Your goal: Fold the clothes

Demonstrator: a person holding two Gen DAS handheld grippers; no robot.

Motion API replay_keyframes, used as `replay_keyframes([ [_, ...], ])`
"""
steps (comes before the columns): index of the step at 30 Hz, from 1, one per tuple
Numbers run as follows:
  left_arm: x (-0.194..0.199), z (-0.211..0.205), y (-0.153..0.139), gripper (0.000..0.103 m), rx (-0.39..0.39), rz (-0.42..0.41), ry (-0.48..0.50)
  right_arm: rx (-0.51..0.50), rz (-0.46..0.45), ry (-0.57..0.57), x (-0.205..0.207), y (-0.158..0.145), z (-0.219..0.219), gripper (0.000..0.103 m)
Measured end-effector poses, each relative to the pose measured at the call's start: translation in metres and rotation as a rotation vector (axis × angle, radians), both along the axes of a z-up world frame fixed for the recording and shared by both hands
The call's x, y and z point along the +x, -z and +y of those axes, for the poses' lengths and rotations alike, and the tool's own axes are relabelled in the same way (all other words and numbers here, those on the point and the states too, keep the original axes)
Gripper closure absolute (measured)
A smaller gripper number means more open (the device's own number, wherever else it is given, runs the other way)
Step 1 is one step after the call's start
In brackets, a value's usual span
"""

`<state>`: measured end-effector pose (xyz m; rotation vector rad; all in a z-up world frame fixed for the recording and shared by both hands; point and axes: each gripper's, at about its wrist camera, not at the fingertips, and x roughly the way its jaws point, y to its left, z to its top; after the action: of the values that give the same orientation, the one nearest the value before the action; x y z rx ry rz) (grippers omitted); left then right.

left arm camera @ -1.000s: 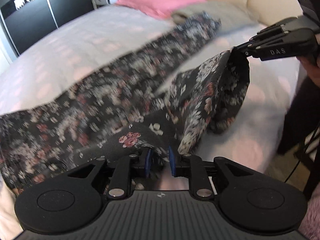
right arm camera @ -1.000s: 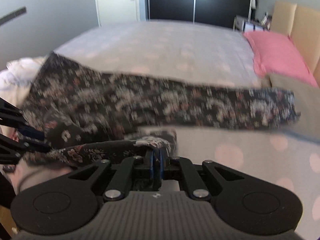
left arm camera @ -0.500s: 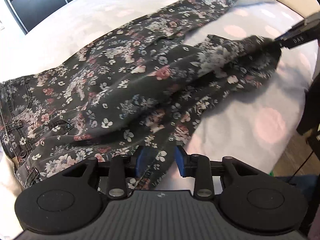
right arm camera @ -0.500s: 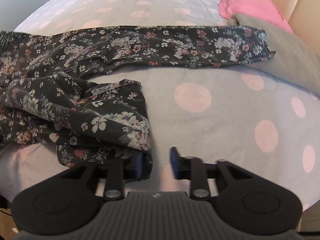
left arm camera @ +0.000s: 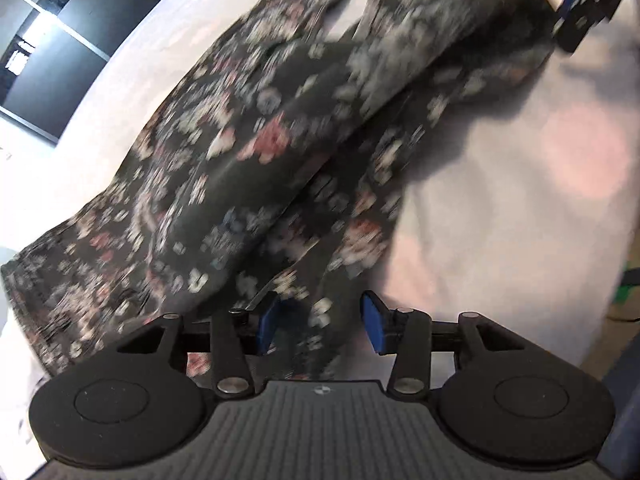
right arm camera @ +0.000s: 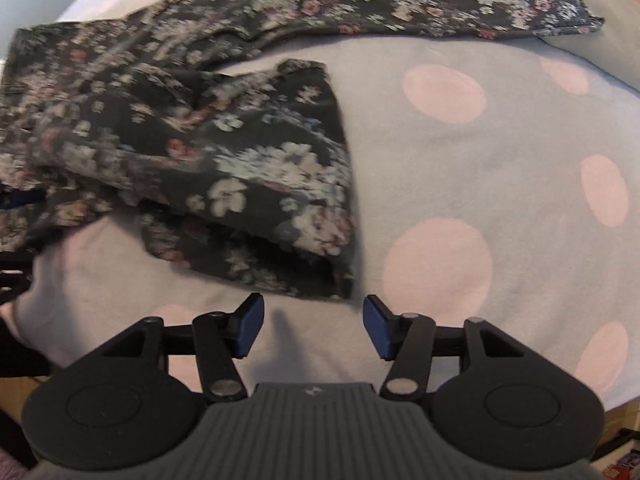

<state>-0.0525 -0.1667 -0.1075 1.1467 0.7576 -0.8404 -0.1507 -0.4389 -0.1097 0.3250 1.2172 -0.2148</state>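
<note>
Dark floral trousers [left arm camera: 256,152] lie on the bed. In the right wrist view one leg [right arm camera: 400,4] stretches flat across the far side and the other leg [right arm camera: 248,176] lies bunched and folded back near me. My left gripper [left arm camera: 320,324] is open with trouser cloth lying loose between its blue pads. My right gripper [right arm camera: 312,326] is open and empty, just short of the bunched leg's hem. It also shows at the top right of the left wrist view [left arm camera: 588,4], beside the hem.
The bedspread [right arm camera: 480,184] is pale with pink dots. A grey pillow [right arm camera: 616,64] lies under the far leg's end. Dark wardrobe doors [left arm camera: 48,68] stand beyond the bed. The bed edge and floor show at the right of the left wrist view [left arm camera: 624,288].
Both grippers opened and let go of the trousers. The lifted leg dropped onto the bed and the right gripper drew back from its hem.
</note>
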Motion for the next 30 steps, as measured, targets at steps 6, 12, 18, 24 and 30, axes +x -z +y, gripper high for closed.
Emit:
replay_keyframes([
  [6,0.02,0.008,-0.02,0.1,-0.057,0.017,-0.121,-0.045,-0.104,0.073,0.004,-0.011,-0.01,0.094],
  [12,0.053,0.035,-0.076,0.101,-0.256,0.044,-0.272,-0.235,-0.333,0.041,0.005,-0.059,0.008,0.094],
  [18,0.089,0.059,-0.127,0.101,-0.46,-0.063,-0.463,-0.406,-0.479,-0.151,0.031,-0.093,0.043,0.093],
  [24,0.138,0.089,-0.145,0.101,-0.506,-0.108,-0.714,-0.368,-0.57,-0.231,0.089,-0.113,0.064,0.093],
  [30,0.185,0.135,-0.13,0.101,-0.472,-0.074,-0.991,-0.118,-0.605,-0.264,0.117,-0.117,0.079,0.068],
])
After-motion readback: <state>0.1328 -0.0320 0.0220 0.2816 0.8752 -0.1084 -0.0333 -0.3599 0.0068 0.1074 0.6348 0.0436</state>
